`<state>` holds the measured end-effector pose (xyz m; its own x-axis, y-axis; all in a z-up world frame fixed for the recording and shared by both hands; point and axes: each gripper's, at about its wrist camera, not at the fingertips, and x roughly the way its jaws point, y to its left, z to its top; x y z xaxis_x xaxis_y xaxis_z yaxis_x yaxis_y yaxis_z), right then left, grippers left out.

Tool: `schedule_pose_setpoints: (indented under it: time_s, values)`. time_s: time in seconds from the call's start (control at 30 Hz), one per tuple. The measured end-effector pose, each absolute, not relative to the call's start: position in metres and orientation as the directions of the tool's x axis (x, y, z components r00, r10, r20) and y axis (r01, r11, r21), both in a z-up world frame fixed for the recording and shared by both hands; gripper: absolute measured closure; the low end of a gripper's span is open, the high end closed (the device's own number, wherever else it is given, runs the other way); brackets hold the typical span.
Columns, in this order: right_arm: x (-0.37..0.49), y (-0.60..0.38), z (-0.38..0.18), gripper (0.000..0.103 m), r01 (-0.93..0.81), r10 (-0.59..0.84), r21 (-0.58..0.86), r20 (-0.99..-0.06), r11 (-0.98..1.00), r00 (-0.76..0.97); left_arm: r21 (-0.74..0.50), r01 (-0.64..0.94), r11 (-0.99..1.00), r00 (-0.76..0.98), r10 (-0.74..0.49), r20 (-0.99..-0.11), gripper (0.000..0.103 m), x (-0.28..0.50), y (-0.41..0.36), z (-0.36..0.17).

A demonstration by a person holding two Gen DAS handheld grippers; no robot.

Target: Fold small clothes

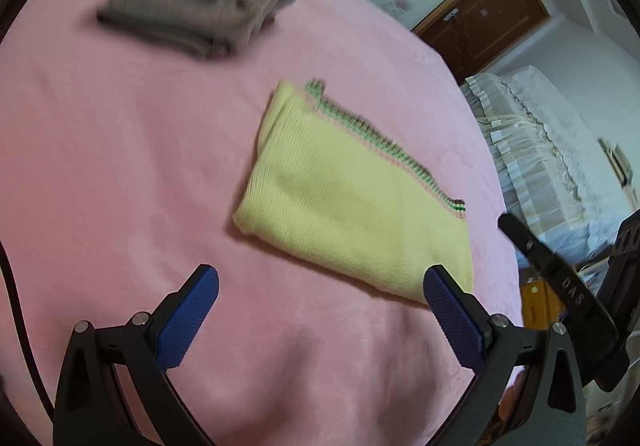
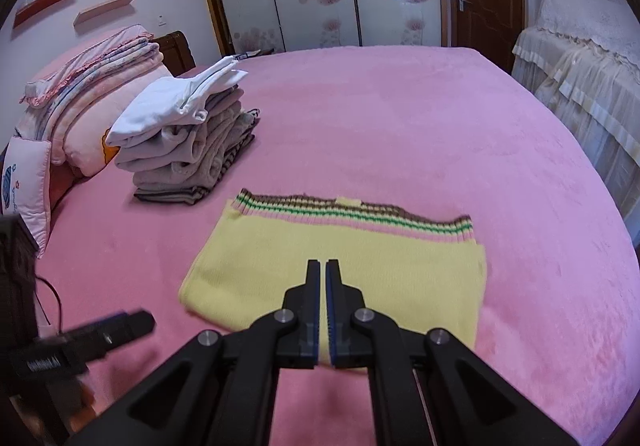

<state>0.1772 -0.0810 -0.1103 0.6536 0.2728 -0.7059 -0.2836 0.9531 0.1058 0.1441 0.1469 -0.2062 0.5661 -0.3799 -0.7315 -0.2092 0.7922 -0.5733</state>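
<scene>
Both wrist views overlook yellow knit (image 1: 344, 201), bed (image 2: 400, 105).

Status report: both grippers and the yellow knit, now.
Left gripper open, empty. Right gripper shut, empty, above yellow knit. Knit folded flat on pink bedspread. Nothing in the way.

yellow top (image 2: 336, 270) ribbed knit, bed cover (image 2: 400, 117) pink fuzzy fleece, tongs (image 2: 324, 270) matt blk plastic.
</scene>
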Motion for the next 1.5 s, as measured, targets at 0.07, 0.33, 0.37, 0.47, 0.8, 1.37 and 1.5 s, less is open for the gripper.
schedule_pose_setpoints:
  time_s: [0.07, 0.33, 0.37, 0.47, 0.8, 1.37, 1.5]
  values:
    - [0.188, -0.078, -0.120, 0.101, -0.282, 0.267, 0.100, -0.711, 0.954, 0.651, -0.628, -0.226, 0.745, 0.550, -0.435, -0.713, 0.003, 0.152, 0.147, -0.230]
    - [0.224, -0.081, -0.160, 0.101, -0.248, 0.255, 0.126, -0.756, 0.961, 0.602, -0.755, -0.234, 0.613, 0.588, -0.529, -0.612, 0.003, 0.171, 0.143, -0.277]
    - [0.226, -0.082, -0.163, 0.101, -0.246, 0.255, 0.128, -0.758, 0.961, 0.601, -0.761, -0.227, 0.608, 0.595, -0.532, -0.602, 0.003, 0.173, 0.143, -0.278]
    - [0.229, -0.084, -0.169, 0.101, -0.238, 0.254, 0.133, -0.757, 0.962, 0.602, -0.782, -0.204, 0.589, 0.618, -0.542, -0.570, 0.002, 0.180, 0.140, -0.283]
    - [0.238, -0.083, -0.176, 0.101, -0.243, 0.261, 0.138, -0.755, 0.960, 0.602, -0.839, -0.165, 0.519, 0.674, -0.561, -0.480, 0.002, 0.217, 0.137, -0.284]
    - [0.248, -0.058, -0.205, 0.101, -0.237, 0.241, 0.124, -0.788, 0.964, 0.566, -0.783, -0.161, 0.600, 0.686, -0.502, -0.526, 0.079, 0.233, 0.121, -0.267]
    - [0.249, -0.063, -0.213, 0.100, -0.234, 0.267, 0.160, -0.790, 0.959, 0.551, -0.716, -0.062, 0.696, 0.716, -0.469, -0.518, 0.080, 0.229, 0.102, -0.235]
